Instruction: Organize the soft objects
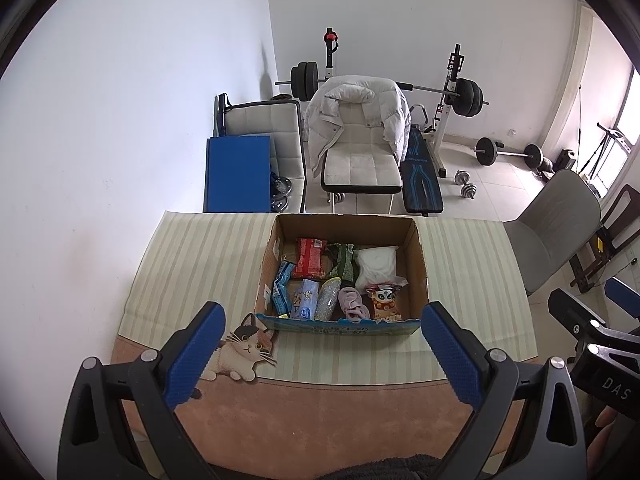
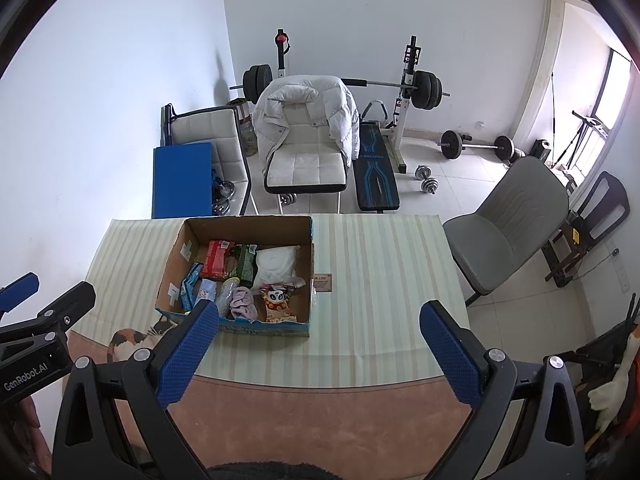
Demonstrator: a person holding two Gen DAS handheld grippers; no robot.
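Note:
An open cardboard box (image 1: pixel 418 264) (image 2: pixel 172 272) stands on the striped table mat. Inside lie a white soft pack (image 1: pixel 376 266) (image 2: pixel 276 262), a pink cloth (image 1: pixel 352 302) (image 2: pixel 244 302), a panda snack bag (image 1: pixel 386 304) (image 2: pixel 278 304), a red packet (image 1: pixel 310 258) (image 2: pixel 216 258), a green packet (image 1: pixel 344 262), a glittery pouch (image 1: pixel 328 304) and blue packs (image 1: pixel 284 288). My left gripper (image 1: pixel 324 344) is open and empty, above the table in front of the box. My right gripper (image 2: pixel 320 344) is open and empty, to the right of the box's front.
The table (image 1: pixel 320 412) has a cat picture (image 1: pixel 240 350) on its mat. Behind it stand a white chair with a jacket (image 1: pixel 360 132), a blue board (image 1: pixel 238 172), a weight bench with barbell (image 1: pixel 424 176) and a grey chair (image 2: pixel 512 224).

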